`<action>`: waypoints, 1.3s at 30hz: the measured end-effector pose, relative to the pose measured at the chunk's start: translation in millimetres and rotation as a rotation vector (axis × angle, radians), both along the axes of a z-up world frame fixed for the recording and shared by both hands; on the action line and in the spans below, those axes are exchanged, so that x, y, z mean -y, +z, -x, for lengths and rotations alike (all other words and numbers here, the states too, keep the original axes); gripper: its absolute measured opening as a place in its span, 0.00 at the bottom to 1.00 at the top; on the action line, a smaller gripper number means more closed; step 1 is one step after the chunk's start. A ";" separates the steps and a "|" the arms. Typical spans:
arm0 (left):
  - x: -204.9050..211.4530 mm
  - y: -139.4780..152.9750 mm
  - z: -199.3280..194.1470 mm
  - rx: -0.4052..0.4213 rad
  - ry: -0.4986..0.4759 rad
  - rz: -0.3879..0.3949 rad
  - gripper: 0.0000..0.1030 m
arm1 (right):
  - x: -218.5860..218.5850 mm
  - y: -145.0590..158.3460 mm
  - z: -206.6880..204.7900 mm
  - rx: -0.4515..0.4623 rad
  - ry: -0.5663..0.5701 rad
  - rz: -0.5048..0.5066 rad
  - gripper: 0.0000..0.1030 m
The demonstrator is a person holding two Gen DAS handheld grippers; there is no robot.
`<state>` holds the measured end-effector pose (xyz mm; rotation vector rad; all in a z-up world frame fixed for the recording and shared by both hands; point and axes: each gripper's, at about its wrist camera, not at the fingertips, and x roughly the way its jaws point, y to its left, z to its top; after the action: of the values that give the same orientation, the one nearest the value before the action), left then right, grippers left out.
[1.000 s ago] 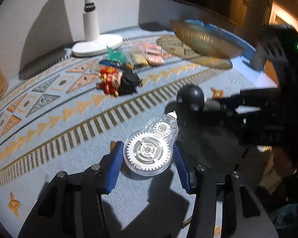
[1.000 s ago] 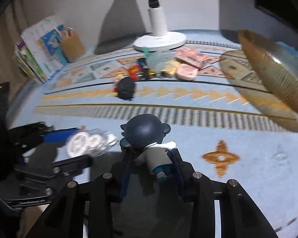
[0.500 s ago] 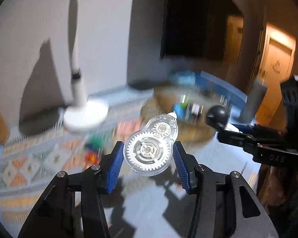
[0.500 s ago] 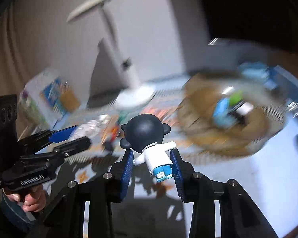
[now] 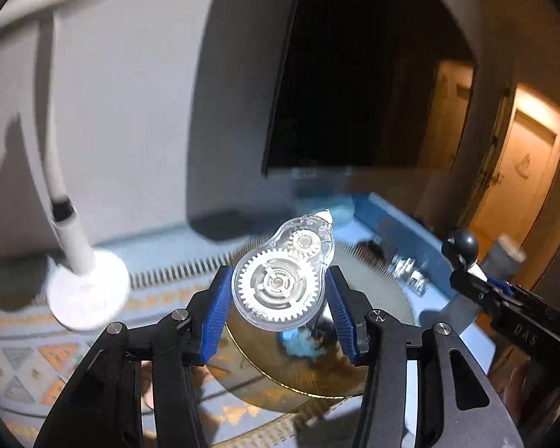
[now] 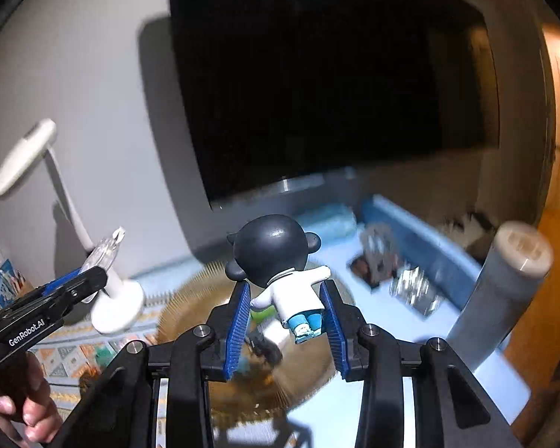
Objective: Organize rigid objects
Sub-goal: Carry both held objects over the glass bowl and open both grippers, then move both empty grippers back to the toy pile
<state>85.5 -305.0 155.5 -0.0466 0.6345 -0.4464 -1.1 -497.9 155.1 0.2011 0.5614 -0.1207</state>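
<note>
Left wrist view: a white lamp [image 5: 87,295] stands at 9 o'clock on the patterned tabletop [image 5: 26,351]. At centre the left tool [image 5: 276,298] is clamped on a clear tape roller [image 5: 280,283], its blue pads [image 5: 214,310] against the casing's sides and the nozzle pointing to 12 o'clock. The roller is held above the near rim of a golden bowl [image 5: 310,380], which contains a blurred blue item. At 3 o'clock the right tool [image 5: 466,272] enters, carrying a dark-headed figurine [image 5: 463,244].

Right wrist view: at 9 o'clock the left tool [image 6: 89,280], held by a hand [image 6: 22,410], carries the roller [image 6: 106,252] in front of the lamp [image 6: 115,306]. At centre the right tool [image 6: 285,313] is clamped on the figurine [image 6: 280,265], pads against its white torso, head toward 12 o'clock. It is held above the bowl [image 6: 190,306], which contains several blurred items. A grey cylinder [image 6: 504,283] stands at 3 o'clock.
</note>
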 end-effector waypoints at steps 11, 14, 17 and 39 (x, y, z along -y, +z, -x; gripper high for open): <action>36.5 -72.8 -27.1 -0.155 0.009 -0.129 0.46 | 21.7 -73.5 -36.8 -0.256 0.043 -0.033 0.37; 43.7 -75.4 -23.7 -0.163 0.011 -0.153 0.46 | 26.4 -81.7 -42.9 -0.282 0.041 -0.020 0.37; 46.1 -78.3 -26.7 -0.174 0.009 -0.167 0.46 | 25.7 -86.8 -45.2 -0.310 0.041 -0.018 0.37; -141.1 47.6 74.4 0.091 0.174 0.078 0.71 | -46.3 -13.6 5.0 -0.106 0.158 -0.051 0.59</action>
<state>11.1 -163.9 203.1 -0.1539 0.5187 -0.3032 -6.1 -451.6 141.5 0.2002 0.6837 0.0365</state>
